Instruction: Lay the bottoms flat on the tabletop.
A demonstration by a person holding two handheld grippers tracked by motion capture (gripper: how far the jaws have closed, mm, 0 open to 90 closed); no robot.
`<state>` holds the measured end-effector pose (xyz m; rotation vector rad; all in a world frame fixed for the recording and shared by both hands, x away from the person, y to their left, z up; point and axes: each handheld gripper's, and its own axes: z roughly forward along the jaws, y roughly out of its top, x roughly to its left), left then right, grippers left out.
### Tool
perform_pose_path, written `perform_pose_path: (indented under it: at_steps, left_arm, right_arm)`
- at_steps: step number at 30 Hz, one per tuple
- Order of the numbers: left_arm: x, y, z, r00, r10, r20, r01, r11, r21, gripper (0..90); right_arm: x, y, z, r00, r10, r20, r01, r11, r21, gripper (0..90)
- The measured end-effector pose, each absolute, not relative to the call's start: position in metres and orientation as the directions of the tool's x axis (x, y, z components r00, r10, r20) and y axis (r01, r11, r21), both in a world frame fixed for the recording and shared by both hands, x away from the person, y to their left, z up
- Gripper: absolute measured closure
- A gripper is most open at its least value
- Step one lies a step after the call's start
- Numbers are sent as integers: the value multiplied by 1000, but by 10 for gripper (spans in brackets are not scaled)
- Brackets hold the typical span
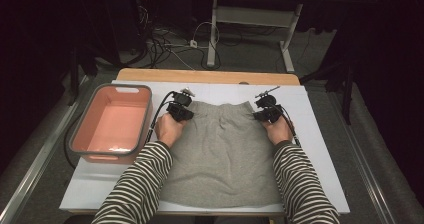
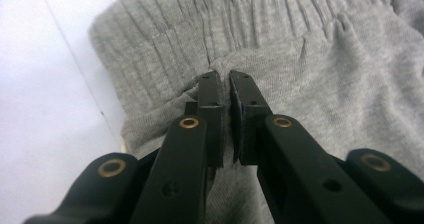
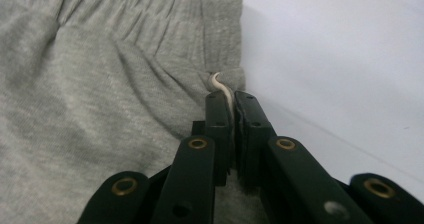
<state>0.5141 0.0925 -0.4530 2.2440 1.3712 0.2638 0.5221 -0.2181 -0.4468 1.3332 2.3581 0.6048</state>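
A grey garment (image 1: 222,151) is spread flat on the white table surface (image 1: 320,149), its gathered waistband (image 1: 222,105) at the far end from the person. The left gripper (image 1: 181,112) is set on the waistband's left corner, and in the left gripper view its two black jaws are seen closed, with a pinched fold of the grey garment (image 2: 300,59) caught between the tips of the left gripper (image 2: 224,76). The right gripper (image 1: 264,115) is placed at the waistband's right corner. In the right gripper view the jaws are likewise closed on the edge of the grey garment (image 3: 100,109), and a pale fold of cloth (image 3: 220,84) is seen standing up from between the tips of the right gripper (image 3: 229,95). Both hands, in striped sleeves (image 1: 140,184), are laid on the cloth just behind the grippers. A pink basin (image 1: 112,123) with a grey rim is stood well apart, out beyond the left gripper's outer side.
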Motion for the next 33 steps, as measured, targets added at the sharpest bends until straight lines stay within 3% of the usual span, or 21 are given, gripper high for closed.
perform_pose_path:
  at_steps: [6, 12, 17, 23, 33]
  left_arm:
    - [514, 93, -432, 471, 880, -56, 724, -350, 594, 831]
    - [521, 97, -430, 448, 893, -55, 735, -332, 591, 823]
    - [526, 97, -440, 454, 885, -107, 759, -321, 566, 720]
    - [517, 103, -428, 477, 862, -170, 759, -306, 574, 535]
    - [483, 103, -413, 546, 821, -166, 715, -354, 604, 462]
  right_arm:
    - [523, -222, -427, -457, 877, -152, 657, 447, 606, 865]
    - [528, -219, -416, -445, 881, -158, 636, 435, 637, 851]
    - [536, -215, -431, -426, 895, -131, 694, 416, 588, 721]
    - [523, -221, -417, -455, 888, -63, 679, 392, 621, 605]
    - [471, -224, -406, -498, 866, -38, 627, 390, 675, 485]
